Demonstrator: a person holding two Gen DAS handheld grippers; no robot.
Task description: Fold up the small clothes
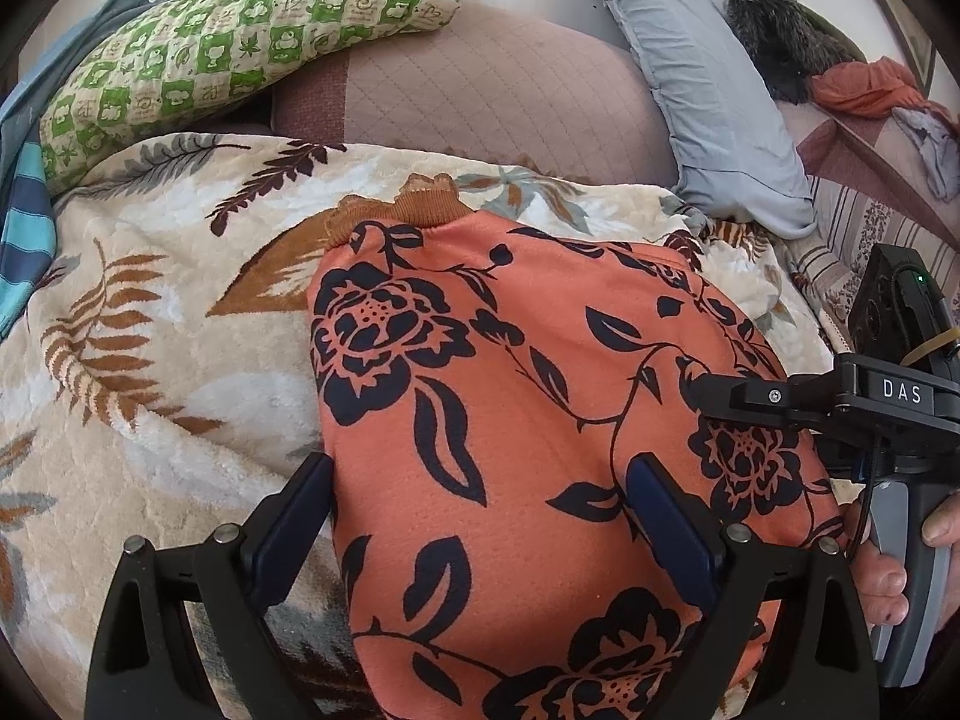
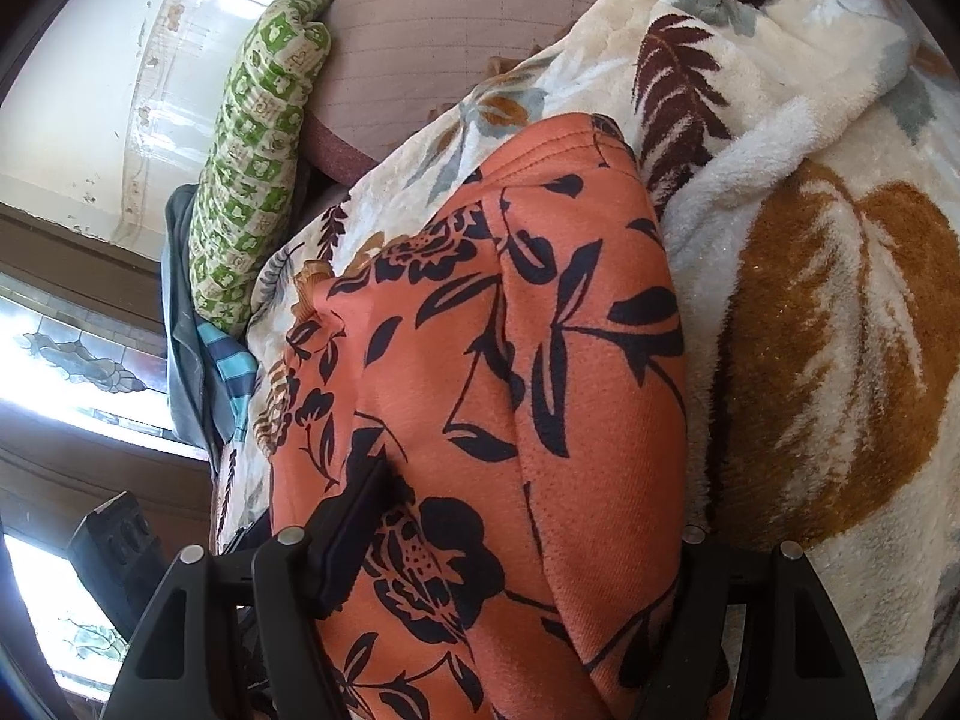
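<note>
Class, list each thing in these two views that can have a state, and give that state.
orange floral garment: folded, lying flat on the blanket
left gripper: open, fingers straddling the garment's edge
right gripper: open, over the garment
leaf-print blanket: spread out, rumpled
green checked pillow: lying tilted against the brown cushion

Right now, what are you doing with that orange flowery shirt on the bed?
A person is folding the orange flowered top, which lies on a fluffy leaf-print blanket. They hold a tool in each hand. The left tool is open, with its fingers spread over the cloth near the left edge. The right tool also sits wide around the top, one finger pressing on the fabric. A green checked pillow lies behind.
</note>
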